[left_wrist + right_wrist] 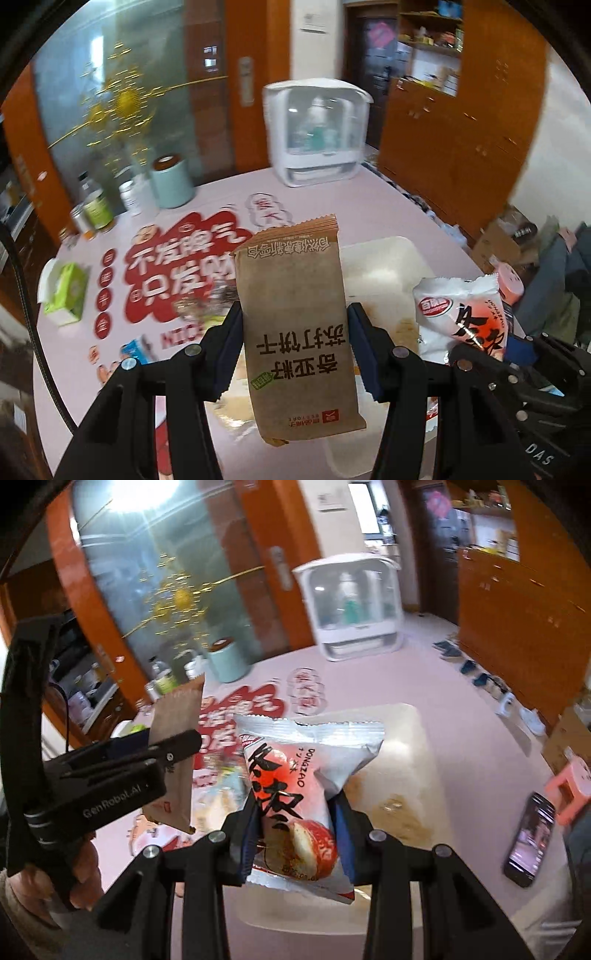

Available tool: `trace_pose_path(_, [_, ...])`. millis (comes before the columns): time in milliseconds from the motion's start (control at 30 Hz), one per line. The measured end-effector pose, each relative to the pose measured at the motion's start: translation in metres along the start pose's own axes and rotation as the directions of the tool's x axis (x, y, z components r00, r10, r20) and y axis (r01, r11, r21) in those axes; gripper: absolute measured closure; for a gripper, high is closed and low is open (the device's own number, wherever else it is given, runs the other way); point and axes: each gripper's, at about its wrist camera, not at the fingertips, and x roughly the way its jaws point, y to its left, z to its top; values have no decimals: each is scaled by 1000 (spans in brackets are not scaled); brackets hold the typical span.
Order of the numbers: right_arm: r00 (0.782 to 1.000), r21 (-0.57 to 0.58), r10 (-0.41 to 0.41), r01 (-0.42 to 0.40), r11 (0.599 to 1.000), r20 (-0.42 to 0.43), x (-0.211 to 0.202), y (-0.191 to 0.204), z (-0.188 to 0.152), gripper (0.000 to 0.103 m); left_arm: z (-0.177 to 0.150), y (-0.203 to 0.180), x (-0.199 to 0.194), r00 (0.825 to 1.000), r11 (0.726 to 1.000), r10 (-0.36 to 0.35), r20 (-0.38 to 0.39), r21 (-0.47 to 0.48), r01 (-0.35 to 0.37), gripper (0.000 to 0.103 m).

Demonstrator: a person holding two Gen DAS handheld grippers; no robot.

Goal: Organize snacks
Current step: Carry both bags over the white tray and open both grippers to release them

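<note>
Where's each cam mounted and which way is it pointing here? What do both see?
Left wrist: sits on the left gripper, looking forward and down along its fingers at the brown cracker packet clamped between them, over the pink table; no hand shows.
Right wrist: sits on the right gripper, facing forward and down at its held red-and-white snack packet; a hand shows at lower left.
Shared: both packets, each other's gripper, the white tray, white cabinet and mint canister.

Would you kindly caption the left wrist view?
Left gripper holding a brown cracker packet above the cream tray.
</note>
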Motion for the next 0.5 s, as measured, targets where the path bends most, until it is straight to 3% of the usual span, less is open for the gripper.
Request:
trace_pose_path(200, [999, 42, -36, 38, 998, -30, 5, -42, -6, 66, -1, -54, 26, 999, 999, -14, -50, 41, 16, 49])
trace_pose_path(500, [996, 47, -35, 39, 998, -88, 20, -67, -15, 66, -9, -82, 57, 992, 998, 30, -120, 64, -23, 49])
